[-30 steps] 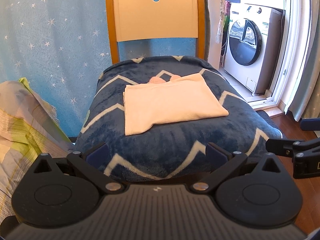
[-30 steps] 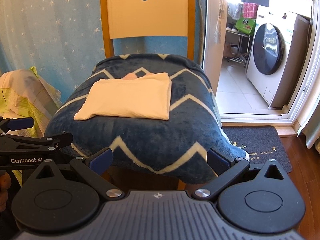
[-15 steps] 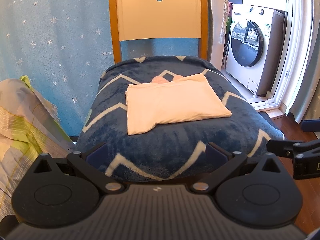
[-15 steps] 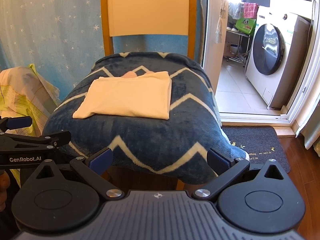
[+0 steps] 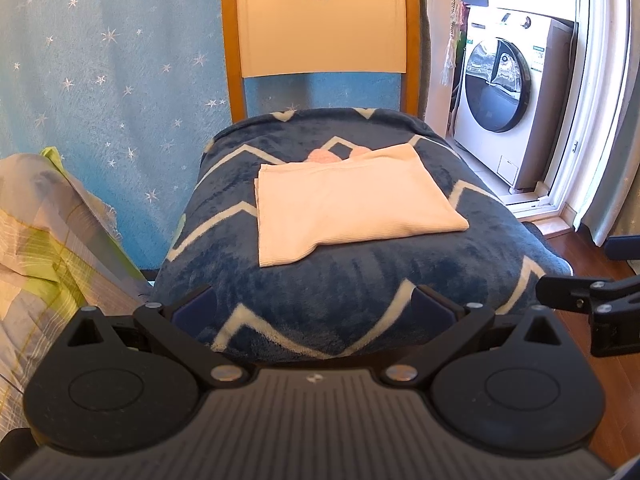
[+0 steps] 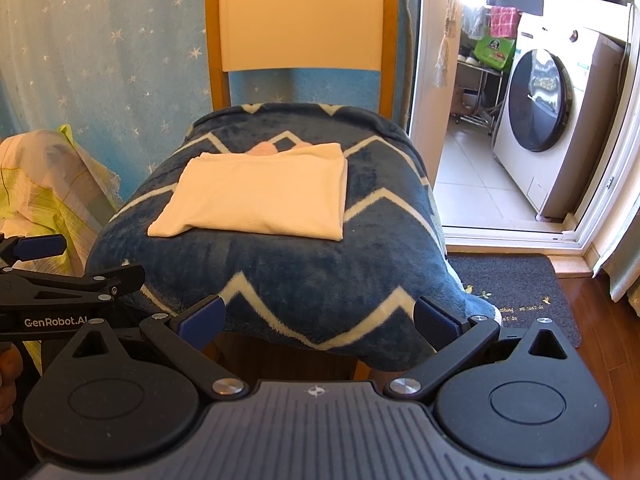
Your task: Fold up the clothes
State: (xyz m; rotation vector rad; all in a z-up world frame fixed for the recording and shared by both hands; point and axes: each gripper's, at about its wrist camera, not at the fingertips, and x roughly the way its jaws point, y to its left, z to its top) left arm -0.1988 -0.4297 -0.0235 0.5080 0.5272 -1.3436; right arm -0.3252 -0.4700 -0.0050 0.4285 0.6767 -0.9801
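With the cream garment (image 5: pixel 352 204) already folded mid-seat on the blanket-covered chair (image 5: pixel 320 292), both grippers, left gripper (image 5: pixel 316 304) and right gripper (image 6: pixel 318 316), hover empty, fingers wide apart; best withdraw without snagging it.

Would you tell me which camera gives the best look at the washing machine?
The left wrist view: the washing machine shows nearly face-on, door and control panel visible. In the right wrist view it sits at the frame edge, turned sideways.

A star-patterned blue wall (image 5: pixel 100 80) backs a wooden chair (image 5: pixel 324 20); a washing machine (image 6: pixel 560 120) stands beyond a sunlit doorway.
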